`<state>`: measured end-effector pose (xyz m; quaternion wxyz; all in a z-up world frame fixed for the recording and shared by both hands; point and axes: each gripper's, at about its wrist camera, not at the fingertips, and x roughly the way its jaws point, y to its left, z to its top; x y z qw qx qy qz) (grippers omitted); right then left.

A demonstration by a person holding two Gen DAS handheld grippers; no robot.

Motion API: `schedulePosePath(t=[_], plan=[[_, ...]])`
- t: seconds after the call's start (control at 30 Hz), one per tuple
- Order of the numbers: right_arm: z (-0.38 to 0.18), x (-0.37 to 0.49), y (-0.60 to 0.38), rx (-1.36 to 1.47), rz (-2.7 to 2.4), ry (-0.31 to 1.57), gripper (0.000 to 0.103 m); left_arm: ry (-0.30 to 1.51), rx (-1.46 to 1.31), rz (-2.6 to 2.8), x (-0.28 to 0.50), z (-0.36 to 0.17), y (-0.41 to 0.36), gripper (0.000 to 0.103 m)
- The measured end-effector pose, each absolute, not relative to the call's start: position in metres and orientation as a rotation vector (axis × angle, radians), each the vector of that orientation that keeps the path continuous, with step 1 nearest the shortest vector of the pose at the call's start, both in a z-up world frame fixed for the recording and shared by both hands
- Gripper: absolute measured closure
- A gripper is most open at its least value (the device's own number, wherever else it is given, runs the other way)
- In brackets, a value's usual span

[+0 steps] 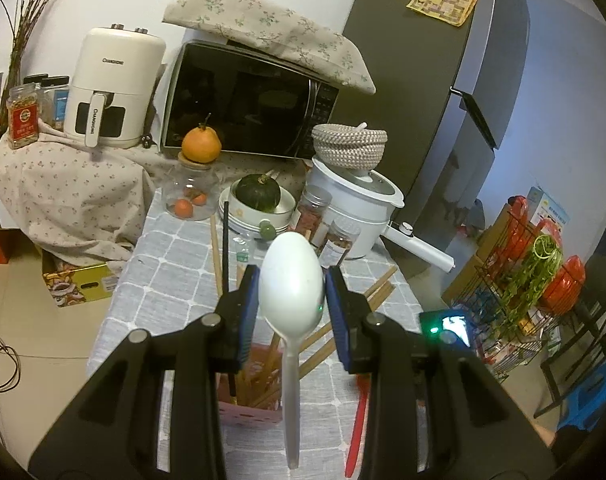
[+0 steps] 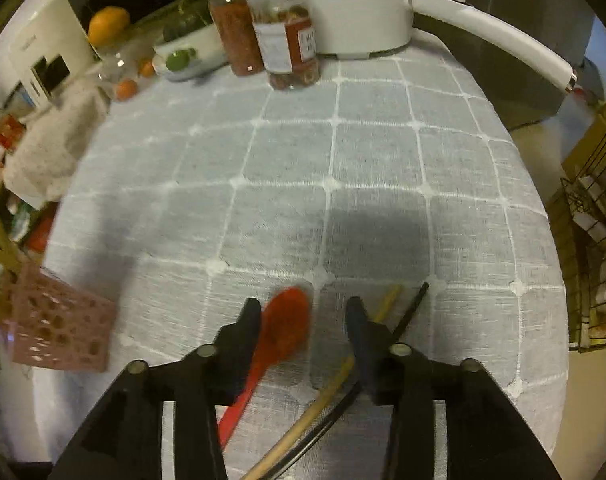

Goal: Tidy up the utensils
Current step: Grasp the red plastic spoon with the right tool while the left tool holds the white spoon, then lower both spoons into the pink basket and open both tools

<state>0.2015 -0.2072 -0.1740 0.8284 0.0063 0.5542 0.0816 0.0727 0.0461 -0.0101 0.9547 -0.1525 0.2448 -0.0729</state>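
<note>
In the left wrist view my left gripper [image 1: 291,276] is shut on a white plastic spoon [image 1: 291,280]. Its blue pads [image 1: 250,308] press the sides of the bowl and the handle hangs down toward the camera. Just below stands a pink perforated holder [image 1: 249,404] with several chopsticks in it. Loose chopsticks [image 1: 219,256] lie on the grey checked tablecloth [image 1: 175,280]. In the right wrist view my right gripper [image 2: 303,304] is open and points steeply down at the table. A blurred red spoon [image 2: 283,332] lies between its fingers, close to the left one. A wooden chopstick [image 2: 387,300] and a black one [image 2: 413,308] pass under the right finger. The pink holder [image 2: 59,328] stands at the left.
At the back of the table are a white electric pot [image 1: 355,208] with a long handle, two spice jars [image 2: 263,28], a bowl holding a green squash [image 1: 259,196] and a glass jar topped by an orange [image 1: 201,144]. Behind are a microwave [image 1: 247,100] and an air fryer [image 1: 111,84]. A wire rack [image 1: 515,276] stands off the table's right edge.
</note>
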Motion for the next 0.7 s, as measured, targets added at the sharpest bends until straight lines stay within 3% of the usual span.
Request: schedulePosePath(t=[0.13,0.2,0.27,0.7], plan=[[-0.189,0.204,-0.189,-0.075,0.158,1.212,0.060,0.498,-0.296,-0.148,0.073,-0.011,0.044,0.068],[-0.189,0.203,-0.182,-0.127,0.151,1.172,0.072,0.493,-0.295,-0.141,0.073,-0.012,0.045,0.068],[-0.188,0.204,-0.180,-0.132,0.137,1.158,0.075,0.480,-0.294,-0.131,0.071,-0.012,0.047,0.068],[-0.136,0.184,-0.210,0.037,0.182,0.966,0.079,0.269,-0.192,-0.067,0.083,-0.018,0.038,0.068]])
